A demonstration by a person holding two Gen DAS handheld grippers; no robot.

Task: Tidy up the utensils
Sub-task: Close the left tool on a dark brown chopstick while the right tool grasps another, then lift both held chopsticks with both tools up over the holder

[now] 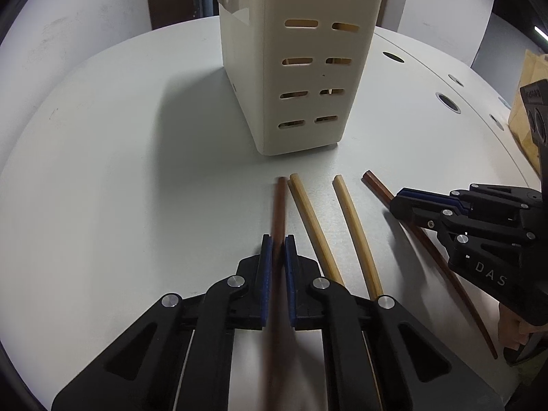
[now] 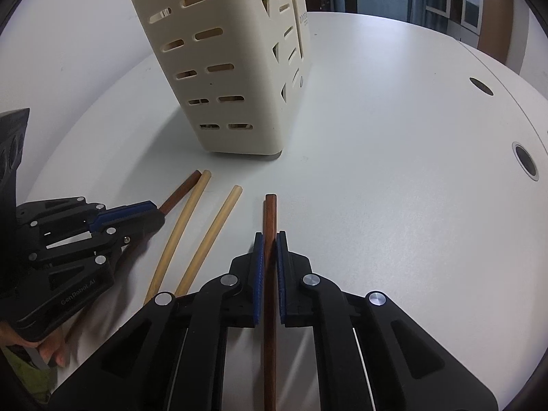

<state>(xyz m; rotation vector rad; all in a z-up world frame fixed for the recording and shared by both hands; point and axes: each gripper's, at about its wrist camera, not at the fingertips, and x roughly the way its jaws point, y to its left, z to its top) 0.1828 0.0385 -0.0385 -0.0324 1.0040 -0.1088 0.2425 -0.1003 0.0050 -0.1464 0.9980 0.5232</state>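
Two dark brown chopsticks and two pale bamboo chopsticks lie side by side on the white table in front of a cream slotted utensil holder (image 1: 301,68), which also shows in the right wrist view (image 2: 233,78). My left gripper (image 1: 278,239) is shut on the left brown chopstick (image 1: 279,205). My right gripper (image 2: 270,236) is shut on the right brown chopstick (image 2: 270,215). The bamboo chopsticks (image 1: 315,226) (image 1: 356,229) lie between the two grippers. Each gripper shows in the other's view: the right (image 1: 399,202), the left (image 2: 159,214).
The white table (image 2: 394,157) has round cable holes at its right side (image 2: 525,164). A brown paper bag (image 1: 527,102) stands at the far right. A wall and dark doorway lie behind the holder.
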